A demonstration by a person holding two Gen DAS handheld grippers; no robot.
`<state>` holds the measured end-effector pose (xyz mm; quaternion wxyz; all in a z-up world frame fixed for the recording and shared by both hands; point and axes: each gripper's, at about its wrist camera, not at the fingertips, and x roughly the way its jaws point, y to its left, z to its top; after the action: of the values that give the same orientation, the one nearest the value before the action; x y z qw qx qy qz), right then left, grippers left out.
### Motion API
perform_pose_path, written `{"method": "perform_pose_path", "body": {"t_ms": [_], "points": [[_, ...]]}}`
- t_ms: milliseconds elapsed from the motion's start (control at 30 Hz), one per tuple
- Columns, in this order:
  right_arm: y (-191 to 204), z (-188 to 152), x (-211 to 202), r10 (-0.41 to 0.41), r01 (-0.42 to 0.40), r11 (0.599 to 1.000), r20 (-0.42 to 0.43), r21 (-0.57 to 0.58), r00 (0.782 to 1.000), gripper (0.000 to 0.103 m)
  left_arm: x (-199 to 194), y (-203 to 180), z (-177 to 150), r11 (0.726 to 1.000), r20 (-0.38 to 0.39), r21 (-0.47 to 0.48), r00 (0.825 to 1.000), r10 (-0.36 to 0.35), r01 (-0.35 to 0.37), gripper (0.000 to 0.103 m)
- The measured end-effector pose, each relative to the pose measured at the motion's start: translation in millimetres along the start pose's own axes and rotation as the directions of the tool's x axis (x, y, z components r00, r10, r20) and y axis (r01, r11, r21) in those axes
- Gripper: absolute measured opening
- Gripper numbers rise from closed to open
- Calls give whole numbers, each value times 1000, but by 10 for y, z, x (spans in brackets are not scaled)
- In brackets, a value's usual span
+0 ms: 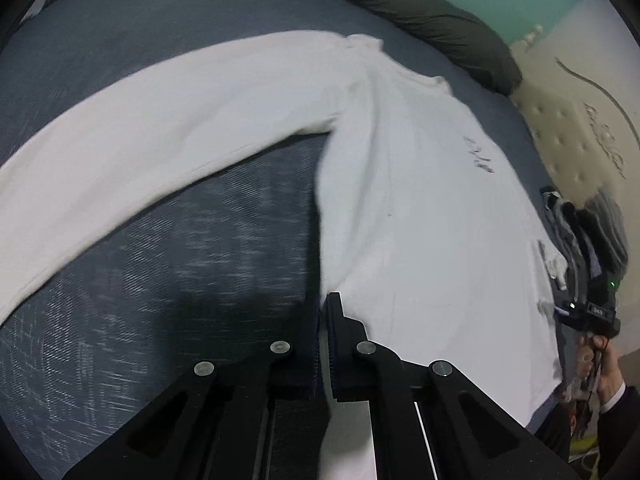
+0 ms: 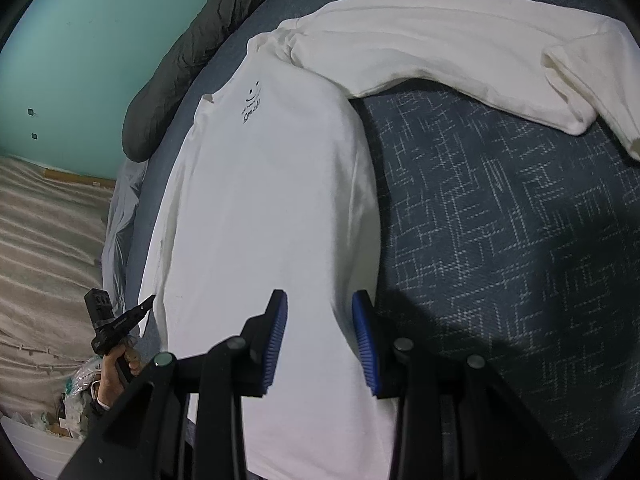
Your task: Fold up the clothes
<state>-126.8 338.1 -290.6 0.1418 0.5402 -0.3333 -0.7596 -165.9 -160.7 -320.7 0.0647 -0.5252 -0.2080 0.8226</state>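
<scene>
My left gripper [image 1: 325, 300] is at the bottom centre of its view. It is clenched, the two pads pressed together, and the side edge of the white shirt [image 1: 420, 220] runs straight into the tips, so it grips the shirt there. This picture is a little blurred.

My right gripper [image 2: 320, 300] is at the bottom centre of its own view. Its blue pads [image 2: 276, 332] stand apart and released. The lower part of the shirt lies flat under the gap, and the right pad is over the shirt's right edge. I see no cloth pinched between them. In the lower left of this view my left hand [image 2: 116, 372] holds the other gripper, with its tip at the shirt's left edge.

The shirt lies spread on the blue patterned cover [image 2: 500, 220], with the hem near me and the collar far. A small black print [image 2: 251, 104] is on the chest. One long sleeve [image 2: 440, 52] goes out sideways from the shoulder across the cover. Behind the collar lies a dark grey roll [image 2: 180, 60], and behind that is a green wall [image 2: 80, 60].
</scene>
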Motion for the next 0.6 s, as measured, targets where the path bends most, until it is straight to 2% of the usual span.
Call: {"method": "perform_pose_path", "body": {"t_ms": [133,267,333,367,400,500,600], "points": [[11,-28,17,-6,6,1000,-5,1,1000,34,233,43,59,999,-29,-38,1000,10,-11,2],[-9,-36,-5,-27,27,1000,-9,2,1000,34,348,-41,133,999,-34,-25,999,27,-28,2],[-40,-44,-38,-50,50,999,-9,6,999,40,327,-52,135,999,-31,-15,999,29,-30,2],[-58,-50,-58,-65,65,998,-10,8,998,50,310,-53,135,999,-29,-12,999,29,-30,2],[-75,-59,-77,-77,77,997,-11,9,997,53,291,-51,136,1000,-27,-10,999,29,-29,2],[-113,-111,-126,-96,96,995,-30,0,995,53,252,-55,145,999,-19,-1,999,34,-34,2],[-105,-209,-139,-150,147,988,-73,-42,986,53,112,-47,135,999,3,7,999,40,-40,2]]}}
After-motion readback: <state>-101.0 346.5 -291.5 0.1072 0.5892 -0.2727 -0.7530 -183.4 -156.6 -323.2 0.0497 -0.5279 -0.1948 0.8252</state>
